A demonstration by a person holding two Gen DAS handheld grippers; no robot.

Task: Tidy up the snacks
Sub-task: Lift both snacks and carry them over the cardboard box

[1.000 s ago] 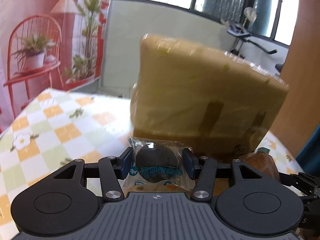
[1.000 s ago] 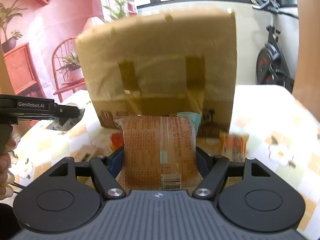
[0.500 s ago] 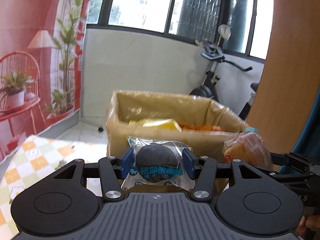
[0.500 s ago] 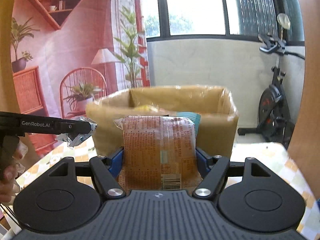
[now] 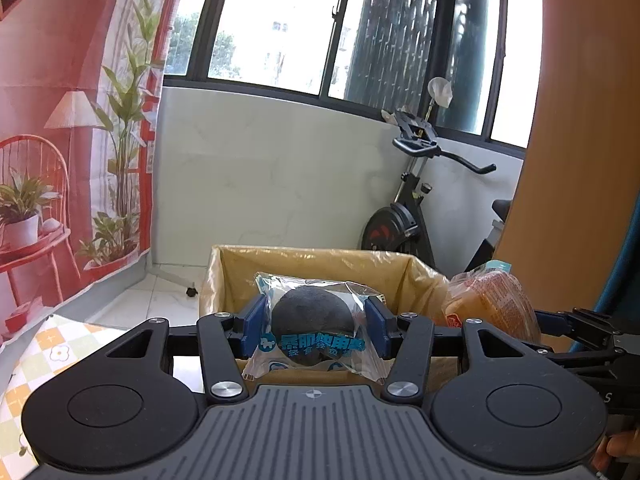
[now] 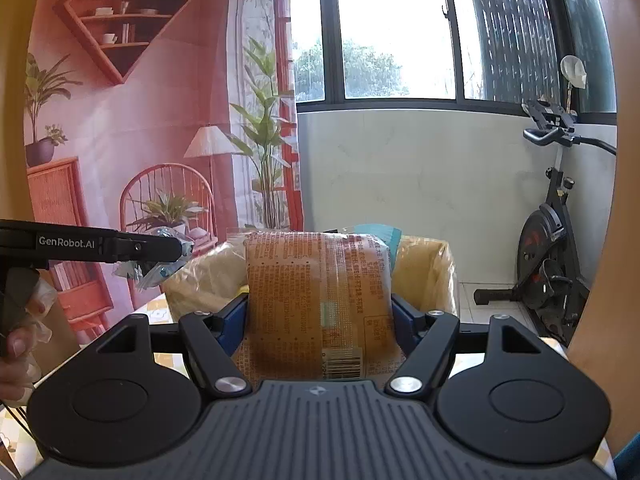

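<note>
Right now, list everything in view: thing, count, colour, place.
dark bun: 1, black in a clear wrapper with blue print, clamped in the left gripper
orange pack: 1, orange-brown with a barcode, clamped in the right gripper
box: 1, brown cardboard under clear film, open-topped, just past both snacks
table: 1, orange, green and white checks, below the grippers
exercise bike: 1, black, on the floor at right by the wall
backdrop: 1, red printed room scene, left
windows: dark frames, above the white wall
left gripper: black with blue pads
right gripper: black with blue pads
hand: 1, on the left gripper's handle
</note>
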